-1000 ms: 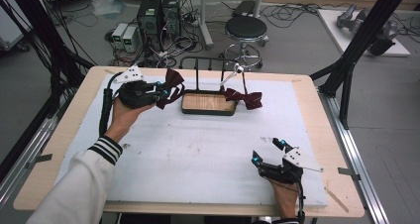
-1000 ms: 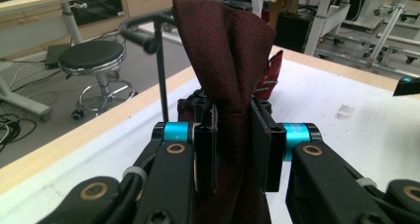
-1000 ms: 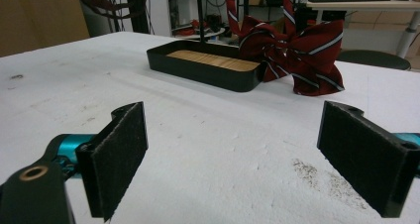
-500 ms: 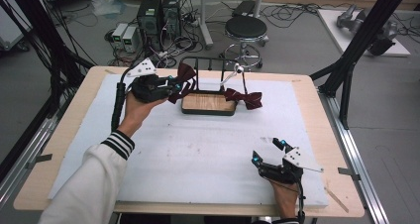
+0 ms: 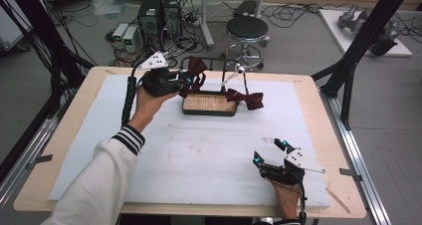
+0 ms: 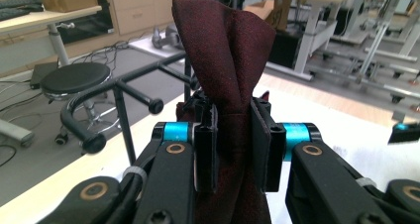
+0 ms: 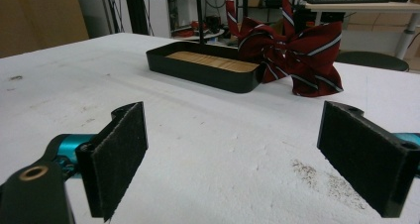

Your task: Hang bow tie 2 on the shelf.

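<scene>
While the left gripper (image 5: 185, 80) pinches a dark red bow tie (image 6: 225, 50), the right gripper (image 5: 268, 153) sits idle with its jaws wide and nothing between them.

So the solid bow tie is clamped by its middle, wings poking up past the pads, held up at the far edge of the white mat (image 5: 199, 150), right by the black rack (image 6: 124, 87) that rises from the wood-bottomed tray (image 5: 209, 104). My guess is it's gripped at the knot so the loop can go over one of the rack's arms. A striped bow tie (image 7: 297, 50) lies on the mat touching the tray's right end, still clipped to a white hanger (image 5: 235, 73). Right gripper rests near the mat's near right corner, out of the way. No brands or readable writing that I can spot.
</scene>
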A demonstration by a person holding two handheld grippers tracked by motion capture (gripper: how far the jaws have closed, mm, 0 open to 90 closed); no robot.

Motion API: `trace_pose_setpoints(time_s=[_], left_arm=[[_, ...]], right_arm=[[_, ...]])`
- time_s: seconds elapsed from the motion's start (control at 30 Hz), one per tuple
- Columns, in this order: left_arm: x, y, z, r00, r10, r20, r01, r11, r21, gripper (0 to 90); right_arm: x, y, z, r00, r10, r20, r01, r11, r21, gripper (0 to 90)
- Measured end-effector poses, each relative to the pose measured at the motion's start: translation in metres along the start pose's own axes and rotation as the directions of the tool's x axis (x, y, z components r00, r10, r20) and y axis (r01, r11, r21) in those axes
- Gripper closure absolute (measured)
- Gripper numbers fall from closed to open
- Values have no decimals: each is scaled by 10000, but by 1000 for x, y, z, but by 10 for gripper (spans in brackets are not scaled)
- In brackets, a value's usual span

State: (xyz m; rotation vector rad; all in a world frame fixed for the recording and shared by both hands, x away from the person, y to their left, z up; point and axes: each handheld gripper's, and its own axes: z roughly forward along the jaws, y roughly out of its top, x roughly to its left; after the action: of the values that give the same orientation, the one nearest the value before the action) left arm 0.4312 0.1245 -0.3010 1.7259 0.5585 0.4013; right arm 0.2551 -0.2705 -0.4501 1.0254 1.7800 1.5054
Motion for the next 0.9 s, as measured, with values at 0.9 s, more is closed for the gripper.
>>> trace_pose_setpoints(time_s=[0.9], left_arm=[[13, 7, 24, 9921, -729, -1017, 640, 9941, -881, 748]], right_arm=[[0, 0, 0, 10000, 95, 10, -95, 10000, 1, 113]])
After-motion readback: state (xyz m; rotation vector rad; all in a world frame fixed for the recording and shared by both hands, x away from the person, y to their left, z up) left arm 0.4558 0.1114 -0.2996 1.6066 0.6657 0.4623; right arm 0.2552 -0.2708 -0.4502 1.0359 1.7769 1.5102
